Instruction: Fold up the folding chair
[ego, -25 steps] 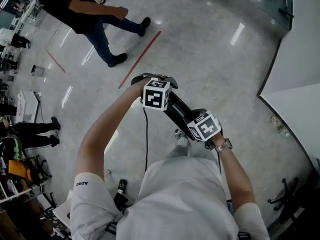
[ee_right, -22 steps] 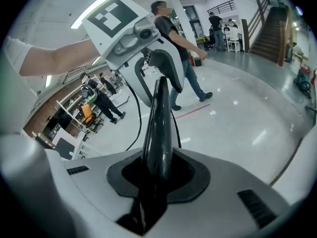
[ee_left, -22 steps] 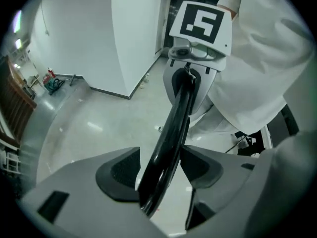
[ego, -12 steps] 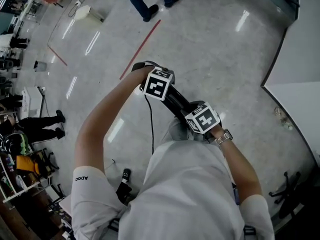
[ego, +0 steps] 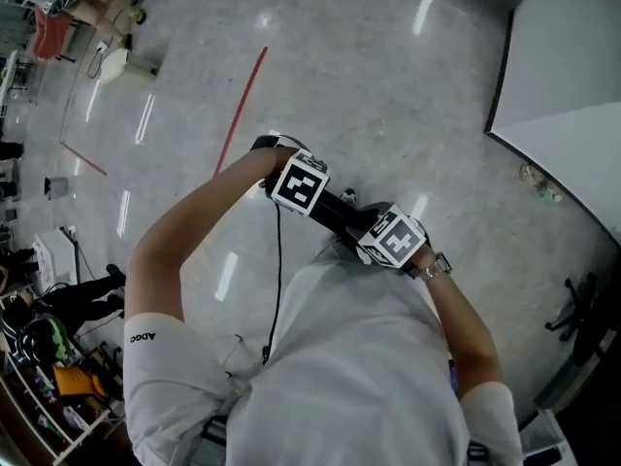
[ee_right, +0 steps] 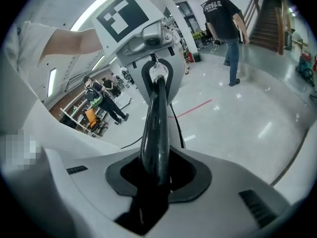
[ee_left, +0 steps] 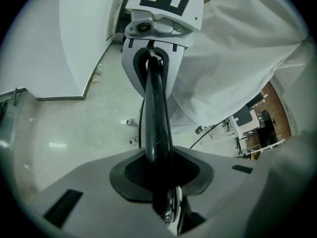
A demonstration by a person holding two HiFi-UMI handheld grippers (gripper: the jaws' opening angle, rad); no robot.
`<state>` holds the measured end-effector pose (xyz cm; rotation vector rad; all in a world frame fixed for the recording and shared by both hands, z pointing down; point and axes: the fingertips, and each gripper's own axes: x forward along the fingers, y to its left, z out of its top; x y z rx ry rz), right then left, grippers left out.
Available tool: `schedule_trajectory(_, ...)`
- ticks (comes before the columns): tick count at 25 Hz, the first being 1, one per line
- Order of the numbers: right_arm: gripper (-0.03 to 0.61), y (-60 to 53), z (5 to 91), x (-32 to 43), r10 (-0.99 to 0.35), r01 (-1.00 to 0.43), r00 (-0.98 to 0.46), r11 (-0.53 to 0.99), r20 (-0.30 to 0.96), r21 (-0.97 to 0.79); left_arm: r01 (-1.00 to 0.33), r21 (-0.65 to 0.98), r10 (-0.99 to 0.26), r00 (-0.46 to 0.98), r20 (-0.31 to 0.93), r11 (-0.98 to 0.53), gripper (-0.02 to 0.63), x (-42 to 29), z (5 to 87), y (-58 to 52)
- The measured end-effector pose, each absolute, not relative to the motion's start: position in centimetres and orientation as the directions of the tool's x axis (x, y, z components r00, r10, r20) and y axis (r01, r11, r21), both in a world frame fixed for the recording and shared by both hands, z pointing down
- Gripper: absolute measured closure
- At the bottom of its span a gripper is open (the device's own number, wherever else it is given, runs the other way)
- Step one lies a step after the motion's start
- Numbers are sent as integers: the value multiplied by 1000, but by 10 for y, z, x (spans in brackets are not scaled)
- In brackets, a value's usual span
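The folding chair shows as a black tube (ego: 340,213) running slantwise between my two hands, over the floor. My left gripper (ego: 296,184) sits on the tube's upper left part, my right gripper (ego: 388,241) on its lower right part. In the left gripper view the tube (ee_left: 157,113) runs from my left gripper (ee_left: 159,178) up to the right gripper (ee_left: 153,33). The left jaws have just been closing and now clamp it. In the right gripper view my right gripper (ee_right: 156,178) still has the tube (ee_right: 154,128) filling its jaws, which have just been opening a little.
The polished floor carries a red line (ego: 241,111). A white curved wall (ego: 568,56) stands at the right, with a black chair base (ego: 582,311) below it. A black cable (ego: 277,280) hangs by my left arm. A person (ee_right: 225,19) stands far off; shelves and clutter (ego: 58,377) fill the lower left.
The left gripper's cube has rolled and settled onto the tube. The walking person has gone from the top of the head view. The right gripper has stayed where it was.
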<state>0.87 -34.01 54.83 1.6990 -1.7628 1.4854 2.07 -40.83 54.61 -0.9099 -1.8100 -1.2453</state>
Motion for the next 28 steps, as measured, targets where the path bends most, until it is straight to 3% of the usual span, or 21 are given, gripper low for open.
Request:
schedule_trajectory(10,496,-344,556,27,-570,-900,-194,-220,799,-375,818,386,72,-456,887,427,512,28,563,-413)
schedule_trajectory(15,507,-333,554,20,-578,-911,-143,-240,803,-335,800,417,93,-500,861,430,502,23,566,-400)
schedule_trajectory(20,509,-303,552,21,-591,-880,-86,-332,802,-339,822,338,161,-451,878,458,508,35,565,-364)
schedule_trajectory(28,508,-229,547,26,-616,-766,77,-540,784,-349,788,232,96,-344,934,571,545,61,561,-280)
